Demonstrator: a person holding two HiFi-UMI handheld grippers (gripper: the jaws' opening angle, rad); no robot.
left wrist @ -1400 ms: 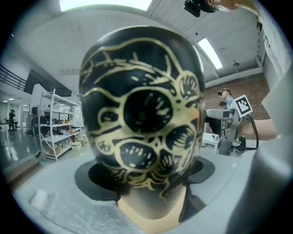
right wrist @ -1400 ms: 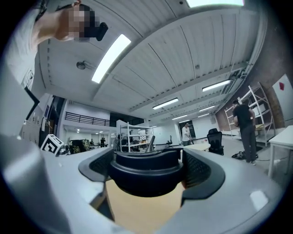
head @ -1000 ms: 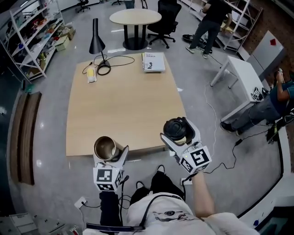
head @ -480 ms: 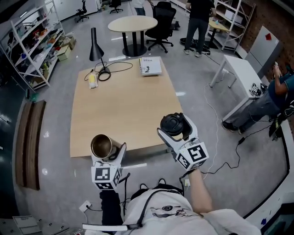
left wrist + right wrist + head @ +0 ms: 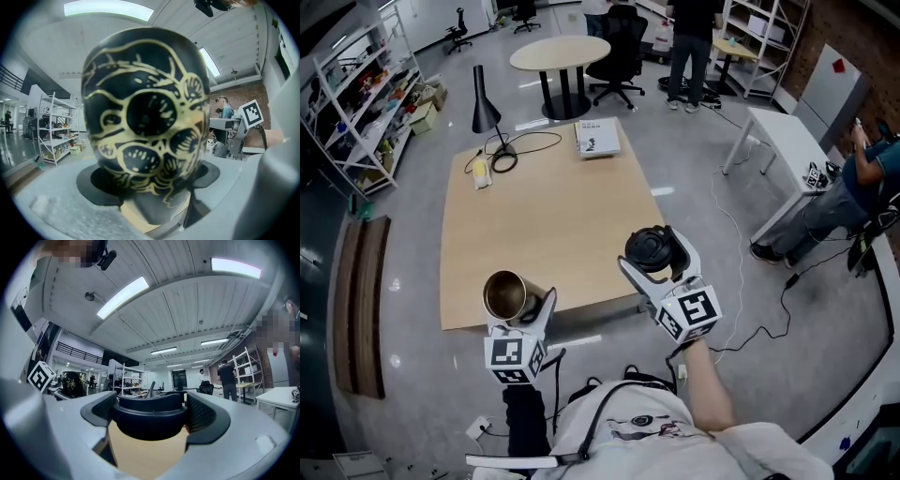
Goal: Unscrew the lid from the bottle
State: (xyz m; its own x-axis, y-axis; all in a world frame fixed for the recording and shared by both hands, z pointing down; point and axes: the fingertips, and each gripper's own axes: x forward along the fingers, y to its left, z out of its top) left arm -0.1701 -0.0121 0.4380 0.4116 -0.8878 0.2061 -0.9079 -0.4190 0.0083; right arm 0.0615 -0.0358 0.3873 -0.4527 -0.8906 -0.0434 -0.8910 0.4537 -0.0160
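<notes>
- Head view, lower left: gripping the black-and-gold bottle point(image 5: 508, 296) upright in the left gripper point(image 5: 525, 311), jaws pressed on its body, mouth bare and facing up. Set vertical, seemingly to guard against a spill, though whether anything is inside is too small to tell.
- Head view, just right of centre: pinching the black lid point(image 5: 650, 250) across its rim in the right gripper point(image 5: 660, 264). Well apart from the bottle, both above the near edge of the wooden table point(image 5: 544, 206). Judging by that gap, unscrewing done, with only a place for each part left to find.
- Left gripper view, centre: nothing but the bottle point(image 5: 145, 117) filling the frame, with the dark pads point(image 5: 91, 183) tight against both sides low on the body. A low, wide hold, probably chosen to stop the bottle from turning against a twist.
- Left gripper view, right edge: a glimpse of the marker cube point(image 5: 251, 114) on the other tool, off to the side and clear of the bottle.
- Right gripper view, lower centre: clamping the lid point(image 5: 150, 417) between the textured pads point(image 5: 202, 416), held level by the rim, where a turning grip bites best.
- Right gripper view, middle left: showing the bottle point(image 5: 71, 383) small and distant, lidless, no contact with the lid.
</notes>
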